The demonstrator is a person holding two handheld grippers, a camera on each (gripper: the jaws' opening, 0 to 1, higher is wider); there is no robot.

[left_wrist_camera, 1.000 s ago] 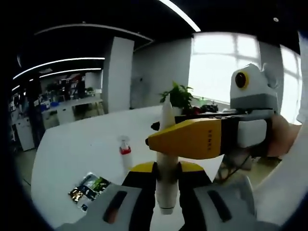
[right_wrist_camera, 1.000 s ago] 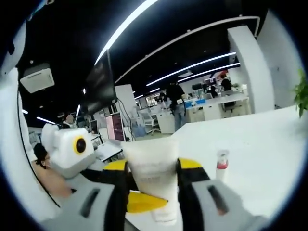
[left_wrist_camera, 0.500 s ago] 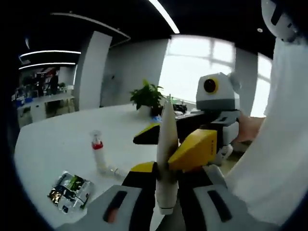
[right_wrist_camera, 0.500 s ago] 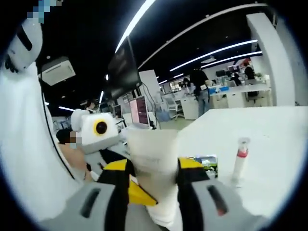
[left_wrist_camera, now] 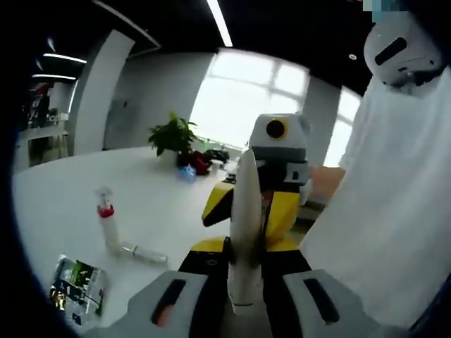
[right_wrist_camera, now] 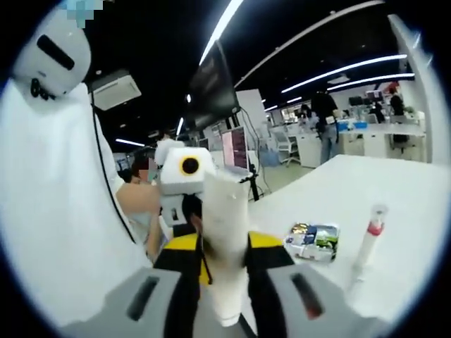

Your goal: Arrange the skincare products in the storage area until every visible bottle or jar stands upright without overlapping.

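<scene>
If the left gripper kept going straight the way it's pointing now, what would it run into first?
Probably the right gripper, straight ahead behind the white tube that the left gripper holds; depth is unclear.

Left gripper view looks up along its jaws toward the windows, close on the white tube (left_wrist_camera: 245, 232). Right gripper view faces the opposite way, into the office. Both share the tube (right_wrist_camera: 224, 239) and white table (left_wrist_camera: 63, 211).
</scene>
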